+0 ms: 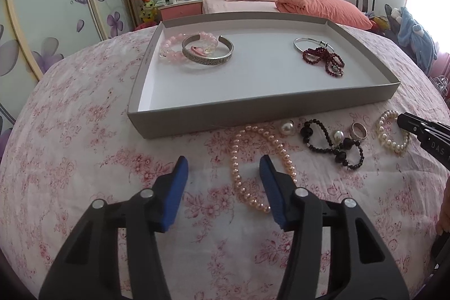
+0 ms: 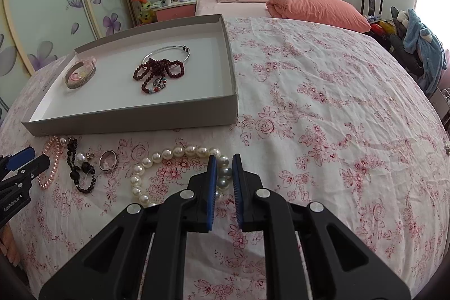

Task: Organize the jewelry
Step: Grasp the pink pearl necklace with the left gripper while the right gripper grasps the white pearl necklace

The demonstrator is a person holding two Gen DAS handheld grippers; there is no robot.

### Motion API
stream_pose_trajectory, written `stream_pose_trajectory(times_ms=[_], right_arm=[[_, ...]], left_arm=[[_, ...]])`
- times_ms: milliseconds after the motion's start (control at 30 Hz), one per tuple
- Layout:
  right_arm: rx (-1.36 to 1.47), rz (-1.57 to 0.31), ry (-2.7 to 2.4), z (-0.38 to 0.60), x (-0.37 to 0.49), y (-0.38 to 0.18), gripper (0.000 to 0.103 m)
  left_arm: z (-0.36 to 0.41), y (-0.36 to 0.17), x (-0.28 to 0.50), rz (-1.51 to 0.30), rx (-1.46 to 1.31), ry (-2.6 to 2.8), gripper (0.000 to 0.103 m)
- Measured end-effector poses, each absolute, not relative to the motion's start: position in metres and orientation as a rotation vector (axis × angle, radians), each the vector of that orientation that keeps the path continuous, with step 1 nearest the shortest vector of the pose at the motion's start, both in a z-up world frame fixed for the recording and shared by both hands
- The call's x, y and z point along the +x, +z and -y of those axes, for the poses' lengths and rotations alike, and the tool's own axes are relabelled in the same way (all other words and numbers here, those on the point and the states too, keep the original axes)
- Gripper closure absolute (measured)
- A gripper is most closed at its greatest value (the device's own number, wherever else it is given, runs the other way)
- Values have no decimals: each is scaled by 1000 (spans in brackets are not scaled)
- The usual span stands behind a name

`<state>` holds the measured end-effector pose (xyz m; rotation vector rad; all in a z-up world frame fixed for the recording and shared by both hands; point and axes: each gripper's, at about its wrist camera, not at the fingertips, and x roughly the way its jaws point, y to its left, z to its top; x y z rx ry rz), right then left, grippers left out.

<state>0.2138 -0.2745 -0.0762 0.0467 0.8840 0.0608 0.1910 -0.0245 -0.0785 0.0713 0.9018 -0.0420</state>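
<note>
A: Start at our right gripper. Its jaws are nearly together, clamped on the white pearls at the near right of that loop, with a couple of beads pinched between the blue pads. The rest of the strand lies on the bedspread.

B: And our left gripper? Its jaws stand apart, holding nothing. They straddle one side of the pink pearls, which lie flat in front of the box; the pads are not on the beads.

A: So neither strand is off the cloth yet. What else waits outside?

B: Between the two strands we see the black beads, a ring and two loose pearls, all near the box's front wall.

A: Inside, on the left, a cuff sits over a pink bracelet. On the right, a bangle lies touching the red beads.

B: Four pieces in, then, and at least five still out. We judge it close to halfway.

A: The white pearls look next to go, since we already have them. The pink strand needs a grip first. The small pieces may be fiddly, we think.
</note>
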Motion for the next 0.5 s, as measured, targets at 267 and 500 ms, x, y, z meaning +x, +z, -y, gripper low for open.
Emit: stream_pose_trajectory(times_ms=[267,500], right_arm=[[50,-884,62,274,214,-76,90],[56,-885,66,275,214,-76,90]], left_arm=[[14,-77,191,-897,65,22,96],[-15,-75,184,-896,35,81,96]])
